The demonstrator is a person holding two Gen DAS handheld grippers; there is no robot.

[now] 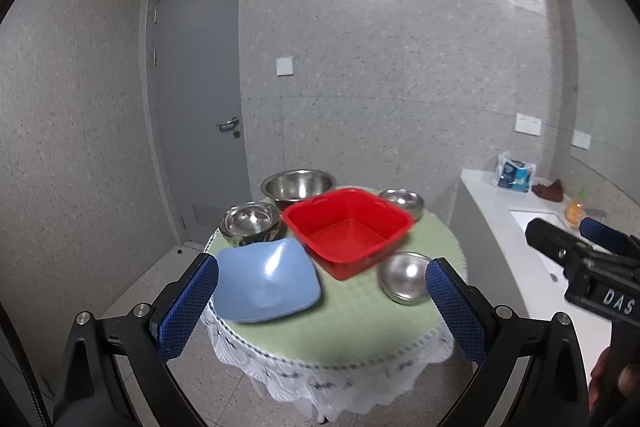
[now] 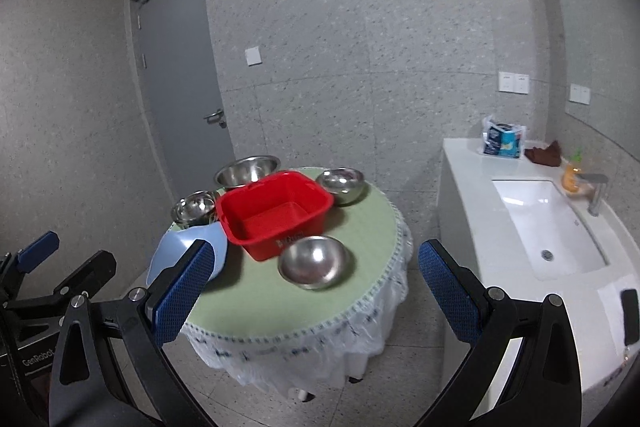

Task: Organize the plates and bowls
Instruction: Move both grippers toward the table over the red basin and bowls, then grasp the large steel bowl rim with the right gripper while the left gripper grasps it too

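We record, from the left wrist view, a round table [image 1: 360,323] under a pale green cloth with a white lace skirt. On it: a red square basin [image 1: 348,227] at centre; a blue square bowl [image 1: 266,281] at near left, touching or just beside the basin; a stack of steel bowls [image 1: 250,221] behind the blue one; a large steel bowl [image 1: 298,185] at the far edge; a small steel bowl [image 1: 402,201] at far right; another steel bowl [image 1: 404,277] at near right. Our left gripper [image 1: 322,297] hangs above the near edge, jaws spread wide, nothing between them. The right gripper [image 1: 576,231] shows at the right margin. We note a grey door [image 1: 196,99] and a white counter [image 1: 516,227].
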